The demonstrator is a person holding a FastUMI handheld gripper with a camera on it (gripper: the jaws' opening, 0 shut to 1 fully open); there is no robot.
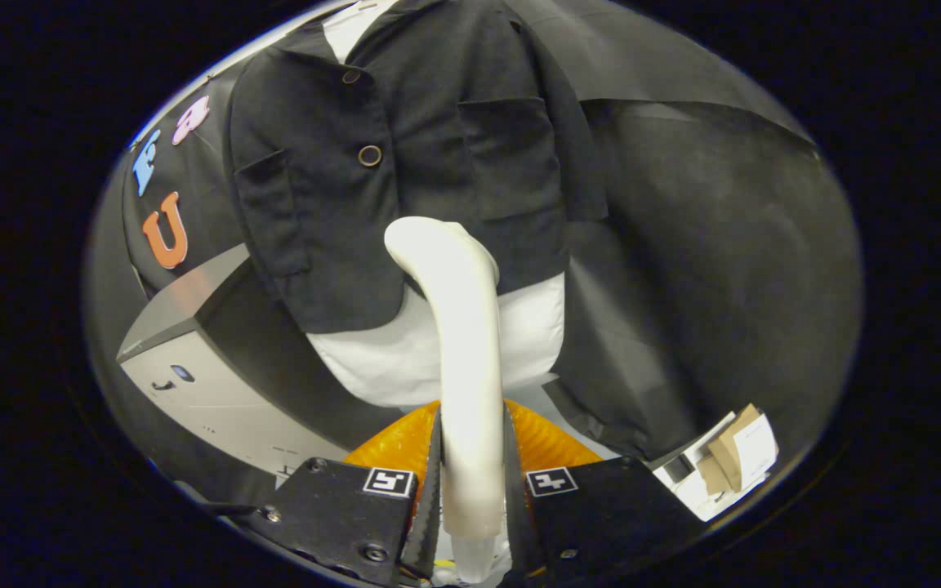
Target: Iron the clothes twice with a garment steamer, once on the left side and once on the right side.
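Note:
My gripper is shut on the handle of a white garment steamer, with a finger pressing on each side. The steamer rises straight ahead of the fingers and its curved head lies against the lower front of a black jacket. The jacket hangs upright with two round buttons and patch pockets, over a white shirt whose hem shows below it. The steamer head sits just right of the jacket's front opening, under the right pocket. An orange ribbed part shows behind the fingers at the steamer's base.
A grey box-like appliance stands to the left of the garment. Black cloth drapes to the right. Beyond the right finger lie small cardboard and white boxes.

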